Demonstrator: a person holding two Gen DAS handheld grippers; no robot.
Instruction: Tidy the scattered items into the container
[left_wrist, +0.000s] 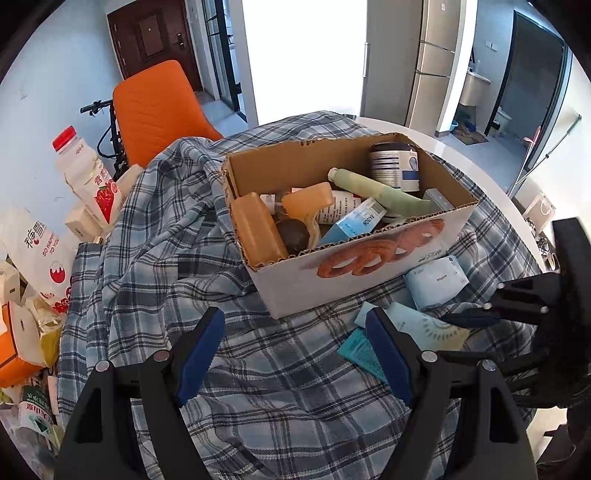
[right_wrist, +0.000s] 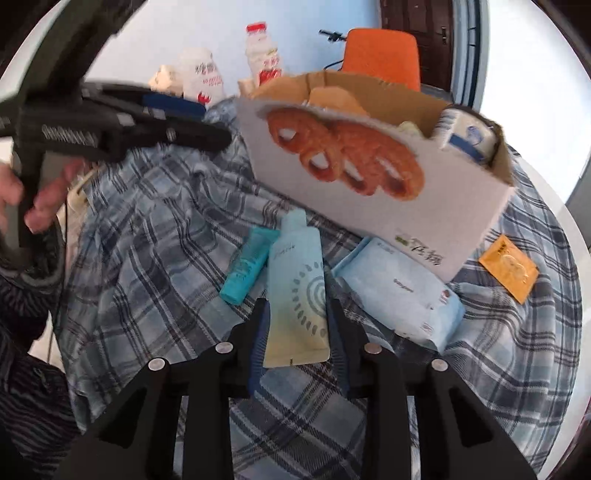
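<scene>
Only the right wrist view shows the orange flat sachet (right_wrist: 509, 267) beside the printed cardboard box (right_wrist: 388, 192); right hand-held gripper (right_wrist: 297, 325) straddles the pale-blue spouted pouch (right_wrist: 295, 295), whether pinching, cannot tell; left hand-held gripper (left_wrist: 295, 354) spread.

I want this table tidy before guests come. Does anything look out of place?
Yes. A pale blue spouted pouch, small teal tube, light blue soft pack and orange sachet lie on the rumpled plaid cloth outside the cardboard box.
</scene>
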